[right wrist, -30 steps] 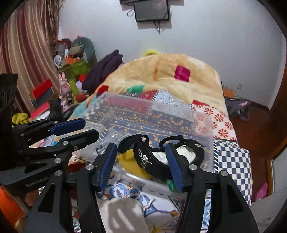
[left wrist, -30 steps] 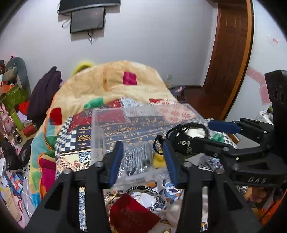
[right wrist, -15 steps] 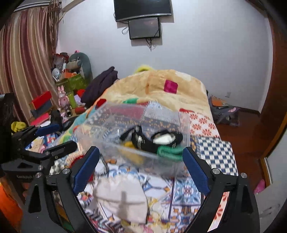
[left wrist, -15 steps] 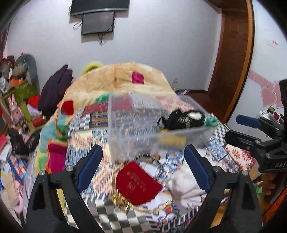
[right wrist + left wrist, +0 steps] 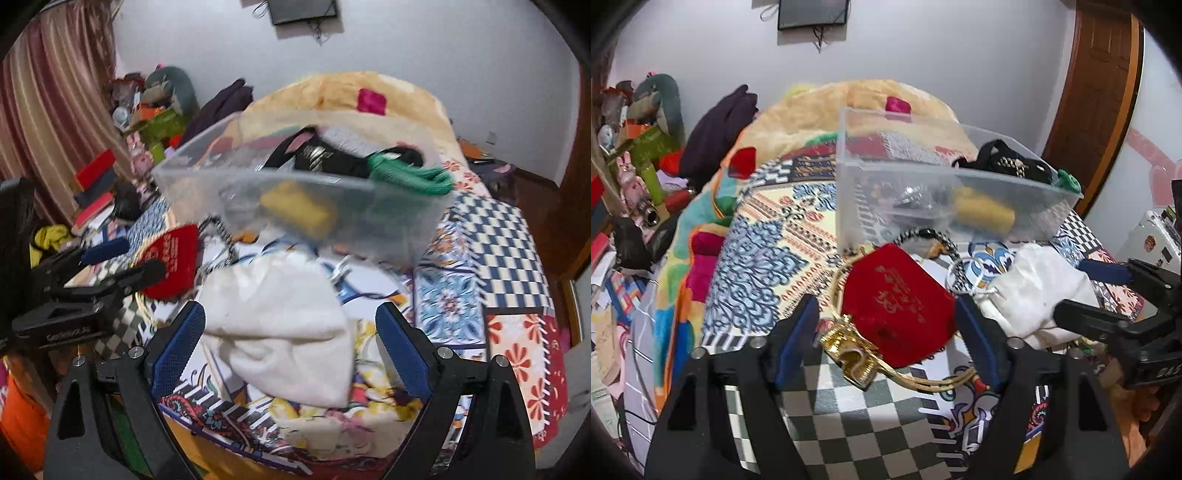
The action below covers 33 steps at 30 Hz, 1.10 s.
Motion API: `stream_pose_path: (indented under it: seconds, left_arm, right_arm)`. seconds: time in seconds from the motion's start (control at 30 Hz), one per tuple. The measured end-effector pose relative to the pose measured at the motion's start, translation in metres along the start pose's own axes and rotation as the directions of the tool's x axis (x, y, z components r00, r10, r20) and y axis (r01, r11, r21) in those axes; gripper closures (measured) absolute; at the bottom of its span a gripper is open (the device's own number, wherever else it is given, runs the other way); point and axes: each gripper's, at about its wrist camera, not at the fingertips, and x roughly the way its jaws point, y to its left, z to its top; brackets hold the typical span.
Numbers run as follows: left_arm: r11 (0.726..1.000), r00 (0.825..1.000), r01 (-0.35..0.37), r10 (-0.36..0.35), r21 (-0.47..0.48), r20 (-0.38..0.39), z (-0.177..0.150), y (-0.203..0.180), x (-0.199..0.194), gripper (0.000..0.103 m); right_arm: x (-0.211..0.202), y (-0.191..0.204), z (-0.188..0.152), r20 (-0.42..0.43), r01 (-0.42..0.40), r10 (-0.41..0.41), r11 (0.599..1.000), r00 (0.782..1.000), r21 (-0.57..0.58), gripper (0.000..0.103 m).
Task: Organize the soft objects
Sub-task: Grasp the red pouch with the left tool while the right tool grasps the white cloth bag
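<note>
A clear plastic bin (image 5: 849, 206) (image 5: 192, 184) sits on the patterned bedspread and holds a black strap item (image 5: 1008, 162), a yellow soft item (image 5: 982, 210) and a green cord (image 5: 410, 173). In front of it lie a red velvet pouch (image 5: 897, 306) (image 5: 170, 262), a gold belt buckle (image 5: 849, 354) and a white cloth bag (image 5: 1034, 295) (image 5: 284, 325). My left gripper (image 5: 886, 339) is open, with the red pouch between its fingers. My right gripper (image 5: 291, 347) is open, with the white bag between its fingers.
A beige quilt (image 5: 849, 107) is heaped behind the bin. Toys, boxes and dark clothing (image 5: 716, 129) crowd the left side of the bed. A wooden door (image 5: 1097, 92) stands at the right. A braided black-and-white cord (image 5: 927, 236) lies by the bin.
Both grippers have opened wide and pulled back from the bin toward the near edge of the bed. The red pouch and white bag now lie between their fingers.
</note>
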Motion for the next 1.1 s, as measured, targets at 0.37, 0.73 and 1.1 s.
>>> stream_pose_path:
  seconds: [0.37,0.73,1.1]
  left_arm:
    - [1.000,1.000,-0.022,0.022,0.011,0.002,-0.009,0.001,0.004,0.066]
    - [1.000,0.998,0.005,-0.005,0.000,0.064,-0.004,0.003,-0.019,0.079]
    - [0.999,0.981,0.029,-0.031,0.013,0.194,0.023,-0.002,-0.062,0.079]
  right_arm:
    - [0.007,0.002,-0.008,-0.031,-0.003,0.002,1.000,1.000,-0.022,0.080]
    - [-0.019,0.000,-0.006,0.060,-0.023,0.025,0.999,0.998,-0.027,0.089]
    - [-0.058,-0.002,0.015,0.191,-0.009,0.011,1.000,0.981,-0.012,0.089]
